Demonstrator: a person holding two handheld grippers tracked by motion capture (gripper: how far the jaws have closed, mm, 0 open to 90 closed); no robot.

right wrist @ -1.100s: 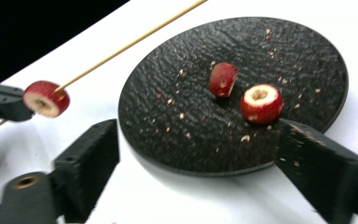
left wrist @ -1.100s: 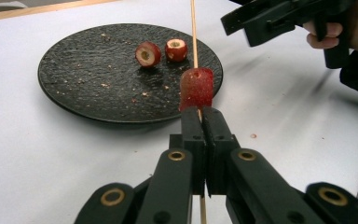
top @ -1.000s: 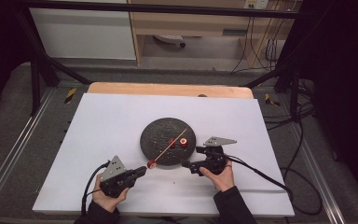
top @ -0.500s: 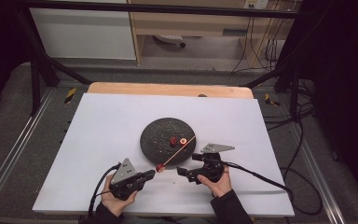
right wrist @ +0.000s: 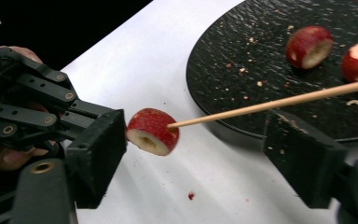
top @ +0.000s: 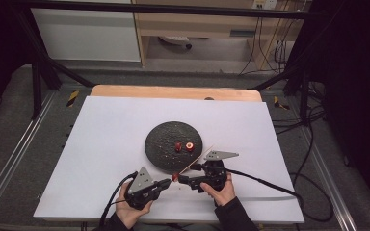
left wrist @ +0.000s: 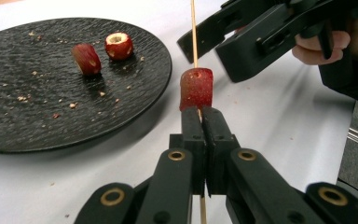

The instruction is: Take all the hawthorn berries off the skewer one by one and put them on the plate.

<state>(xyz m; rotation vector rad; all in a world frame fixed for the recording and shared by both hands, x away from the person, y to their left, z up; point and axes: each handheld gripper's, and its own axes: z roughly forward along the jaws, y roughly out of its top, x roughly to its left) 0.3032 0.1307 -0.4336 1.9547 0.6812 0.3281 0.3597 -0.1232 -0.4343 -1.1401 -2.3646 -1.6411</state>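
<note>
A thin wooden skewer (left wrist: 193, 28) runs through a red hollow fruit piece (left wrist: 196, 88). My left gripper (left wrist: 201, 114) is shut on the skewer just below that piece. In the high view the left gripper (top: 168, 182) and the right gripper (top: 182, 179) nearly meet in front of the black plate (top: 156, 154), with the skewered piece (top: 175, 177) between them. My right gripper (right wrist: 196, 140) stands open, its jaws on either side of the piece (right wrist: 151, 130) and not touching it. Two more red pieces (top: 178, 147) (top: 189, 146) lie on the plate.
The plate (left wrist: 37, 116) carries scattered crumbs. The white tabletop (top: 111, 125) has free room to the left, right and behind the plate. Cables (top: 265, 180) trail from the grippers toward the front and right edges. A red crumb (right wrist: 191, 195) lies on the table.
The left gripper has carried the skewer and its piece to the right and toward the front edge. The right gripper has drawn back with it and now straddles the piece.
</note>
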